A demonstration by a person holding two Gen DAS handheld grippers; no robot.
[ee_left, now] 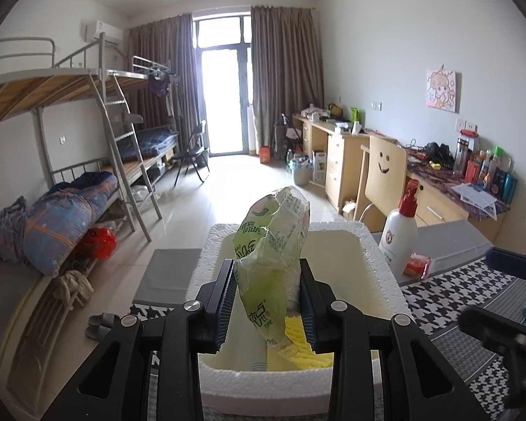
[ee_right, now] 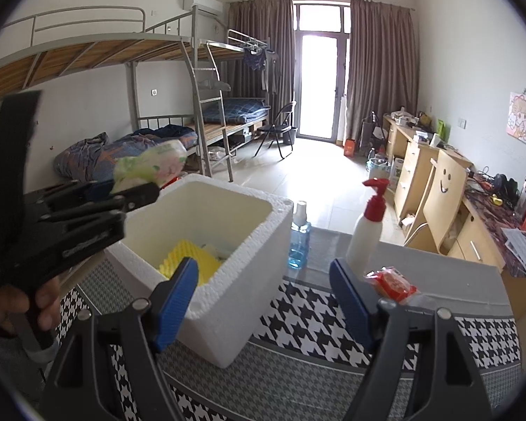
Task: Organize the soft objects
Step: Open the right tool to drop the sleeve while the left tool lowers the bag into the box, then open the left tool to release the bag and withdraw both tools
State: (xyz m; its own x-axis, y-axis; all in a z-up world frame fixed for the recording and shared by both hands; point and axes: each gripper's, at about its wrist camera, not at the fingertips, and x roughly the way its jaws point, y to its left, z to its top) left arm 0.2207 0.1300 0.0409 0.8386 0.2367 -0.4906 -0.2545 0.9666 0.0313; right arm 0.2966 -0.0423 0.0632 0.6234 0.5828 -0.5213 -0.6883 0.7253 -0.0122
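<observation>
Over the white foam box (ee_left: 375, 266), my left gripper (ee_left: 267, 301) is clamped on a green plastic tissue pack (ee_left: 273, 242). Both blue pads press its lower half from either side, and the crinkly top sticks up well past the fingertips, tilted a bit to the right. So the pack sits right between the jaws, hanging above the box's open top, not down inside it. Under it, at the near end of the box, I can see a yellow ridged sponge (ee_left: 298, 329) lying on the bottom.

From the right wrist cam, my right gripper (ee_right: 263, 291) has its jaws spread wide with nothing between them, just the box's near right corner and the houndstooth cloth (ee_right: 308, 322) showing in the gap. A small red packet (ee_right: 391, 282) lies on the table just beside the right finger, outside the jaws. Farther back stand a white pump bottle with a red top (ee_right: 366, 231) and a blue spray bottle (ee_right: 299, 238), the blue one close to the box's right wall. The left gripper shows up at the left of that view, a hand (ee_right: 14, 305) around its handle.
</observation>
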